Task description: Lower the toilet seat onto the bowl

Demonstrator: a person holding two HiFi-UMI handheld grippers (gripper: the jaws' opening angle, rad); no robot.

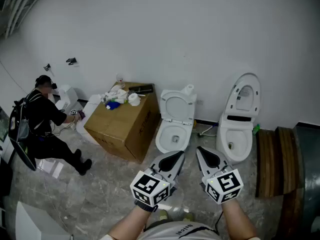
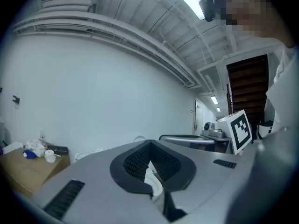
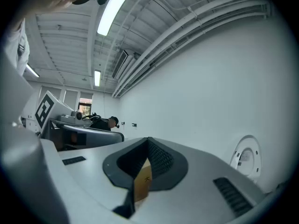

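Mostly, the right claw (image 3: 148,141) hides the toilet (image 3: 246,160).

Floor (image 1: 107,184) before toilet (image 1: 175,134) open; cardboard box (image 1: 125,126) alongside, perhaps touching.

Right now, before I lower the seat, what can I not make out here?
Head view: items on the cardboard box are too small to name.
Left gripper view: the left gripper hides the bowls of the left toilet and the right toilet.
Right gripper view: the right gripper hides the right toilet below its raised lid.
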